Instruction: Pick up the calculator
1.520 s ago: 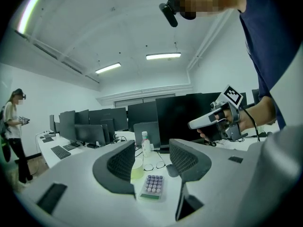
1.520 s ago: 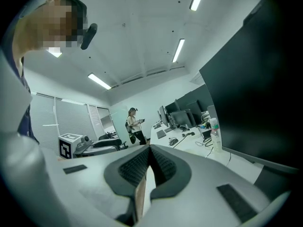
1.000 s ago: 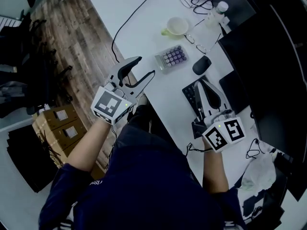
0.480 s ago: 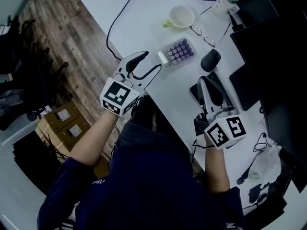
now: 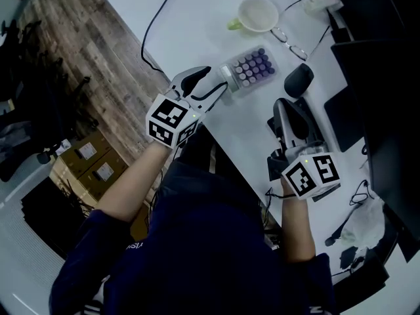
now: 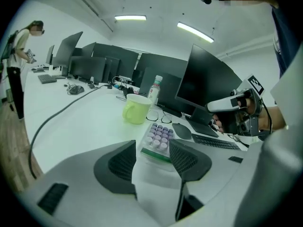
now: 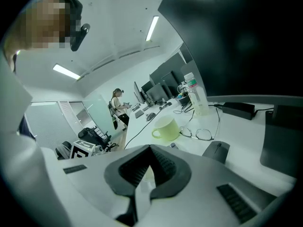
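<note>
Where the left gripper (image 5: 211, 85) sits: counter (image 5: 197, 25) edge, jaws spread, near end of calculator (image 5: 252, 69) between their tips.
Right gripper (image 7: 150, 149): jaws pressed together, nothing between them.
Calculator: flat on counter, purple keys up.
Beyond: green mug (image 5: 257, 13), upright.
</note>
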The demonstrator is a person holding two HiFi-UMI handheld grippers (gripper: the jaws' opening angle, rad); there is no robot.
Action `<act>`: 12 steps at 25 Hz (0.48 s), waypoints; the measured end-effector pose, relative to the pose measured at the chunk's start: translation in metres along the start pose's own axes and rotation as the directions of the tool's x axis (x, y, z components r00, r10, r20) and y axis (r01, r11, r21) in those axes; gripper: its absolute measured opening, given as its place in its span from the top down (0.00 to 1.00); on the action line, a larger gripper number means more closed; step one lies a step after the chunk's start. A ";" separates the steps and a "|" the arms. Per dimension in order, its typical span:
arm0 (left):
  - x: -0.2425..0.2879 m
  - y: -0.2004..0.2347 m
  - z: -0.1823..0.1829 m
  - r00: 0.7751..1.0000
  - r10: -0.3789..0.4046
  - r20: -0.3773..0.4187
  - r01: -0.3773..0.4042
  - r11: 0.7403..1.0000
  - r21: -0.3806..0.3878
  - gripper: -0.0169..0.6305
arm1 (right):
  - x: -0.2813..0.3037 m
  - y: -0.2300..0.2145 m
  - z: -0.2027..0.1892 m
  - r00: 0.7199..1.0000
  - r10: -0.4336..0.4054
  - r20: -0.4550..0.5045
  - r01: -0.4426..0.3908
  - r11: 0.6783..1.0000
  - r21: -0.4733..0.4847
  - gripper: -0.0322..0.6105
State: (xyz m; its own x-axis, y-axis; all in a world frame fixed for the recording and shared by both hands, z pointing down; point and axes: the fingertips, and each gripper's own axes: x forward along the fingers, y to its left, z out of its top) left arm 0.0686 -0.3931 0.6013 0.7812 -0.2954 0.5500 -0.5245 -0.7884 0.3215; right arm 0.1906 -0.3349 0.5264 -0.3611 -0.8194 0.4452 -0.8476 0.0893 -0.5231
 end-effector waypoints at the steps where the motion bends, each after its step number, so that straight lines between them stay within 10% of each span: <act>1: 0.002 0.000 -0.003 1.000 -0.004 -0.009 0.004 1.000 -0.012 0.62 | 0.002 -0.002 -0.002 1.000 -0.003 -0.005 0.003 1.000 0.003 0.95; 12: 0.015 0.007 -0.029 0.995 -0.028 -0.093 0.006 0.971 -0.239 0.62 | 0.009 -0.022 -0.019 0.999 -0.027 -0.043 0.028 0.999 0.029 0.95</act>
State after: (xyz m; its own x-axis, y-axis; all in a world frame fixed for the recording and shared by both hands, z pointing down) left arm 0.0666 -0.3879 0.6343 0.7611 -0.2217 0.6096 -0.5859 -0.6384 0.4993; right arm 0.1982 -0.3336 0.5561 -0.3545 -0.7963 0.4902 -0.8457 0.0495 -0.5313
